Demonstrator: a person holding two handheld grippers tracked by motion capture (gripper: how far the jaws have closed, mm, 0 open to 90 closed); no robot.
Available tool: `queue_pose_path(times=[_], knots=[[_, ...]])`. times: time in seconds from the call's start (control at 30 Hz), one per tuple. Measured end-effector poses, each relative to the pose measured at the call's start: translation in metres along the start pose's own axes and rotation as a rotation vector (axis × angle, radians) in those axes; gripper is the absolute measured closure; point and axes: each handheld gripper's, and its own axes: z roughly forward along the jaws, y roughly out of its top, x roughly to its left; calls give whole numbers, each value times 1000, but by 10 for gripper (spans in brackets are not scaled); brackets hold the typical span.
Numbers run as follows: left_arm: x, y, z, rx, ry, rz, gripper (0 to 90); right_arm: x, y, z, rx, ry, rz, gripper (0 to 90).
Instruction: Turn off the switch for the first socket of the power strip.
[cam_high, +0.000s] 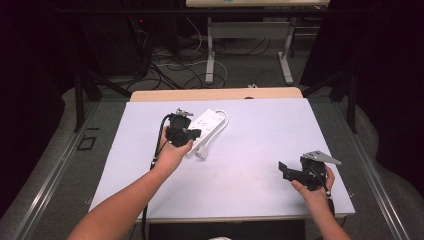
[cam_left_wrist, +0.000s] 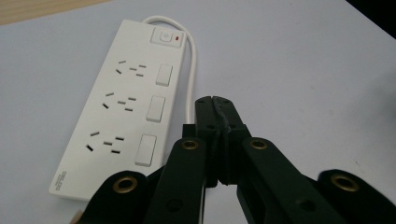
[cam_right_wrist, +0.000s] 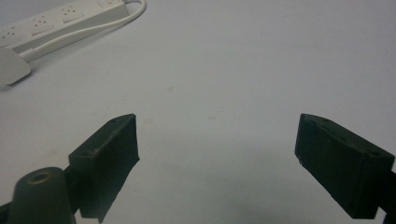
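Resting low near the table's (cam_high: 240, 175) front right corner, the right gripper (cam_high: 286, 169) is sitting with its jaws spread wide over bare surface, well apart from the power strip (cam_high: 206, 125). Farther in, the left gripper (cam_left_wrist: 215, 105) is hovering just beside the strip, its jaws pressed together and gripping nothing. The strip is lying flat toward the table's far side, its white cord (cam_left_wrist: 192, 70) looping along one edge to the plug (cam_high: 201, 152).

One white power strip (cam_left_wrist: 116, 112), three sockets, four switches; two tools; one table (cam_high: 260, 150).
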Motion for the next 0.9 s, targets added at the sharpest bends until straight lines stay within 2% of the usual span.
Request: queue_pose_path(times=[0.3,0.47,0.53,0.9], knots=[[-1,18,4,-41,-6,-17,900,1,0,1,0,-1,-8,128],[2,25,9,-39,12,-24,900,1,1,0,-3,3,-27,128],[3,29,11,-36,18,-26,900,1,1,0,-1,1,-17,128],[4,43,23,-27,39,-27,900,1,1,0,-3,2,-22,128]])
